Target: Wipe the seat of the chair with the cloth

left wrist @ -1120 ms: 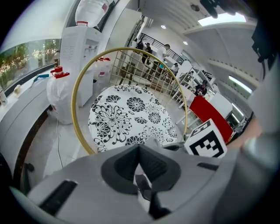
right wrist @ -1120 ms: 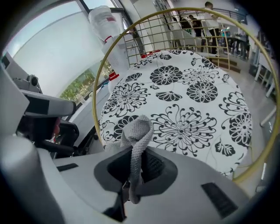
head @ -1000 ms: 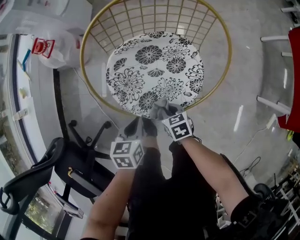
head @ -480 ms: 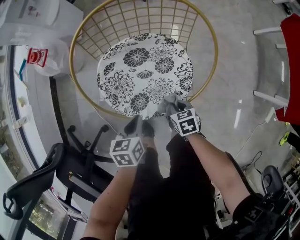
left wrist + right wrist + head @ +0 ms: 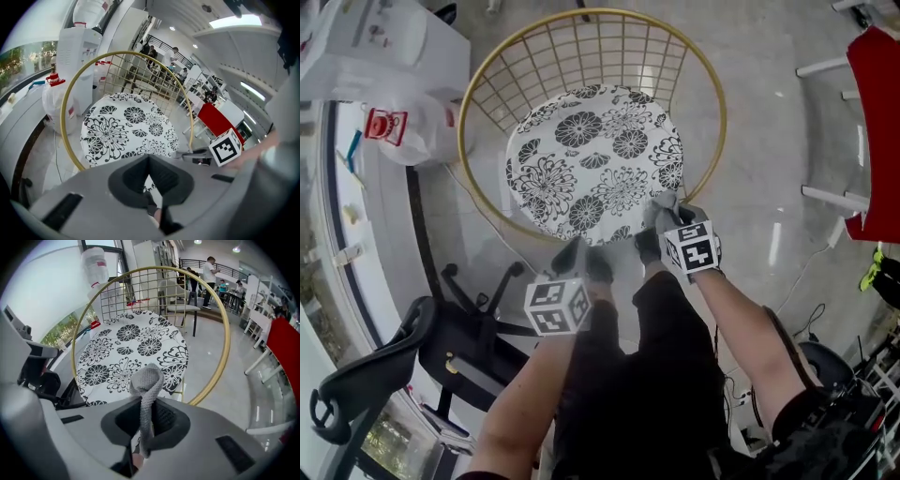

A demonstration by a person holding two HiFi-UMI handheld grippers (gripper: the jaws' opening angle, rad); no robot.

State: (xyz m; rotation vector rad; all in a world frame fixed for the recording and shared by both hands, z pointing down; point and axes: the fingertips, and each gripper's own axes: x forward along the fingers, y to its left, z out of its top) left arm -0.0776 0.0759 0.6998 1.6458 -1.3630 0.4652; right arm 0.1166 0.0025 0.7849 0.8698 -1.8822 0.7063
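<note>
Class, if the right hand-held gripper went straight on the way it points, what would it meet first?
Probably the flowered seat, near its front edge, with the pinched grey cloth touching first; depth is unclear.

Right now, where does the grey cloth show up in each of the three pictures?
Head view: the cloth is right of centre, held in the right tongs at the flowered seat's near right edge.
Left gripper view: I cannot make it out.
Right gripper view: low centre, pinched between the tongs.
Shared landmark: the flowered seat in its gold ring.
</note>
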